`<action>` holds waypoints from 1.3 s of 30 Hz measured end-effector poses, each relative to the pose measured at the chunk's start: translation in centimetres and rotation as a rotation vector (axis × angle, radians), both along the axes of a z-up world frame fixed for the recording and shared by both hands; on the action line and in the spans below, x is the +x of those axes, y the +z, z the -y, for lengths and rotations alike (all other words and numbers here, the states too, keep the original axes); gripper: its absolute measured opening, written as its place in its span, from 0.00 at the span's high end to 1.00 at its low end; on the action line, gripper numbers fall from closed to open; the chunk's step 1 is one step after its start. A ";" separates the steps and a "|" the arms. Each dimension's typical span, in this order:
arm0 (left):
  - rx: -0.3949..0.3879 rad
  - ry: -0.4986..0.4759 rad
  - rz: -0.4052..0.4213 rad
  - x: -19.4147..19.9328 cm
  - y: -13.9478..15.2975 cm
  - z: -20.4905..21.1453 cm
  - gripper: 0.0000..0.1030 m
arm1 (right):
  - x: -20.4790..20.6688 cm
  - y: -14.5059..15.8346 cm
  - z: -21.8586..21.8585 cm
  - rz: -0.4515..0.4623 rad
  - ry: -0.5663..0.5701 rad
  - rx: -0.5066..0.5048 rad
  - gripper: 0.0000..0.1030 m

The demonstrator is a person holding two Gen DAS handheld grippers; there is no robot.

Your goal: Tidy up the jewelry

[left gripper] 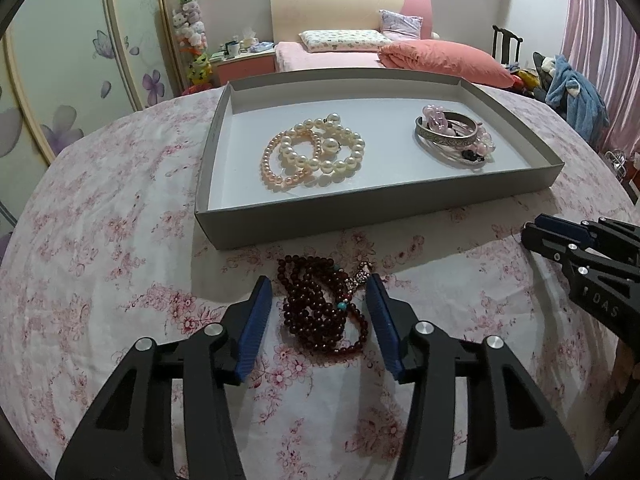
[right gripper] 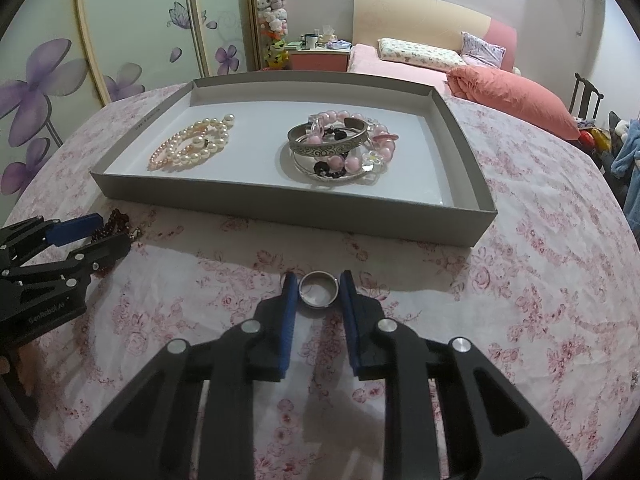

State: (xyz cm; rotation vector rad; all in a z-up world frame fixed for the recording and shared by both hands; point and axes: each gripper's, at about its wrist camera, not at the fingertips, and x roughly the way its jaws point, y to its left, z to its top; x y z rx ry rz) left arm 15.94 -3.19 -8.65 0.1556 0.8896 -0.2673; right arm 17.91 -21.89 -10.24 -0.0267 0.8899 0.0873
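Note:
A dark red bead necklace (left gripper: 320, 308) lies heaped on the floral cloth, between the blue pads of my left gripper (left gripper: 318, 284). The right pad touches it; a thin gap shows at the left pad, so the jaws stand open around it. In the right wrist view my right gripper (right gripper: 318, 280) has both pads against a silver ring (right gripper: 318, 289) resting on the cloth. Beyond both lies a grey tray (left gripper: 360, 216) holding pearl strands (left gripper: 316, 152) and a pile of silver bangles with pink beads (left gripper: 452, 136).
The table wears a pink floral cloth (left gripper: 120, 240). The right gripper (left gripper: 532, 230) shows at the right edge of the left view, the left gripper (right gripper: 114, 228) at the left edge of the right view. A bed (left gripper: 360, 52) and wardrobe doors stand behind.

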 end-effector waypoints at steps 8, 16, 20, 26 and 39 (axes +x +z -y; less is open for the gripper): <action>-0.017 0.031 0.005 -0.3 0.2 -0.4 0.78 | -0.2 0.0 -0.1 0.003 -0.005 -0.019 0.79; -0.079 0.042 -0.016 -0.4 0.5 -1.2 0.84 | -0.7 0.1 -0.1 0.003 -0.006 -0.011 0.79; -0.103 0.044 -0.024 -0.7 0.5 -1.5 0.85 | -1.1 0.3 -0.2 0.007 -0.006 -0.006 0.79; -0.147 0.042 0.003 -1.5 1.5 -1.8 0.88 | -2.0 1.7 -0.1 0.060 -0.009 0.012 0.79; -0.193 0.007 0.219 -4.9 6.5 -0.4 0.89 | -5.1 7.3 -0.6 0.337 -0.030 0.017 0.79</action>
